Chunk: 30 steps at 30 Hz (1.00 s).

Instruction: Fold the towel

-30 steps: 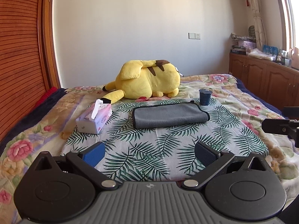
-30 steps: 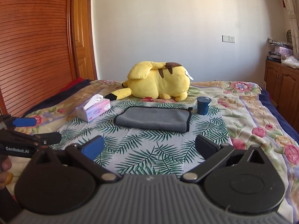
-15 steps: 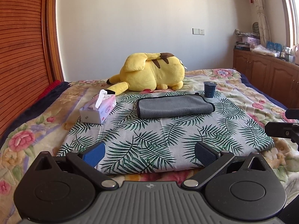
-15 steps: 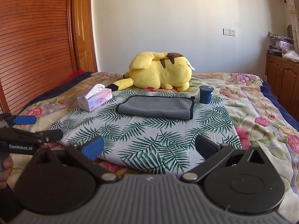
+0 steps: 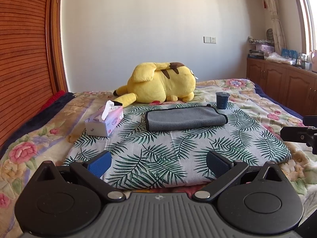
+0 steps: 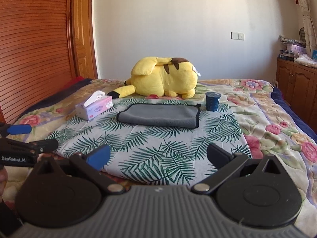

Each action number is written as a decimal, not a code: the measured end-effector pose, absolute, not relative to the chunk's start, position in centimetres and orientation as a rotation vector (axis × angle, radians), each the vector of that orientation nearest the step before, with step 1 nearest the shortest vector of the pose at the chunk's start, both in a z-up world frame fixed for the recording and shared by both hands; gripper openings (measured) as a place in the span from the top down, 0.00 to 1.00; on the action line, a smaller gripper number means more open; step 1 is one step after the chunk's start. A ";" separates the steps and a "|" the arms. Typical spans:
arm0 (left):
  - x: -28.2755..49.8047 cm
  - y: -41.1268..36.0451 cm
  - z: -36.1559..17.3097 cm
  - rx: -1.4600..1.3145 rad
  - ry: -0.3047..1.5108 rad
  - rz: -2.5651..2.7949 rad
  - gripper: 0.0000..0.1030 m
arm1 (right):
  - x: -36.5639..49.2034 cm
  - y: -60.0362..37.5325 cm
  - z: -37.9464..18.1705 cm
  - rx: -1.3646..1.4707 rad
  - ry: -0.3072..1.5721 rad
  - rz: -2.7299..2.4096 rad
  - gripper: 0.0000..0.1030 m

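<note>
You've pulled both grippers back off the bed since a second ago, so the left gripper [image 5: 158, 163] and right gripper [image 6: 158, 156] hang wide open and empty (nothing pinched), while the towel [image 6: 158, 116] already lies folded mid-cloth, looking basically done.

My right gripper [image 6: 158, 157]: fingers spread wide, nothing between them, above the near edge of the palm-leaf cloth [image 6: 150, 146]. Grey towel [image 6: 158, 116]: folded flat on the far part of that cloth, black-trimmed edge to the right. Dark blue cup [image 6: 213, 101]: upright, just beside the towel's far right corner. Tissue box [image 6: 94, 108]: left of the towel. Yellow plush [image 6: 163, 79]: lying beyond. My left gripper [image 6: 25, 144]: at the left edge, fingers apart.
</note>
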State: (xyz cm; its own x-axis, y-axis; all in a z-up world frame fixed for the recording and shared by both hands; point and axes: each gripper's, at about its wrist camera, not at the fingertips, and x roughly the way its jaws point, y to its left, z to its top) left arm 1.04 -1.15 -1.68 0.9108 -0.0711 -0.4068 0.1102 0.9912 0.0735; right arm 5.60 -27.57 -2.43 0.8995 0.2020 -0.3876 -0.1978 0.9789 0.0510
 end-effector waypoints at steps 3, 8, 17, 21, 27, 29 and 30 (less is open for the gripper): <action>0.9 -1.1 -1.4 0.091 0.398 -0.094 0.16 | 5.6 -27.8 -2.4 0.021 0.396 0.196 0.00; 0.7 -1.0 -1.2 0.085 0.377 -0.091 0.16 | 5.3 -28.1 -2.2 0.031 0.368 0.176 0.00; 0.2 -0.7 -0.8 0.073 0.333 -0.086 0.16 | 4.7 -28.3 -1.9 0.020 0.313 0.149 0.00; 0.0 -0.6 -0.6 0.068 0.316 -0.092 0.16 | 4.5 -28.5 -1.8 0.029 0.297 0.129 0.00; -0.3 -0.5 -0.5 0.063 0.301 -0.097 0.16 | 4.4 -28.8 -1.9 0.035 0.283 0.112 0.00; -0.4 -0.5 -0.5 0.063 0.302 -0.095 0.16 | 4.4 -28.8 -1.9 0.034 0.283 0.113 0.00; -0.4 -0.5 -0.4 0.062 0.301 -0.094 0.16 | 4.4 -28.8 -1.8 0.034 0.283 0.113 0.00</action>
State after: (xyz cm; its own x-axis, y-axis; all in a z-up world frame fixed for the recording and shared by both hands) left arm -0.39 -0.51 -0.45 0.9505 -0.0833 -0.2992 0.1020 0.9937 0.0471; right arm 4.42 -28.80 -1.85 0.9540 0.1158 -0.2765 -0.1063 0.9931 0.0491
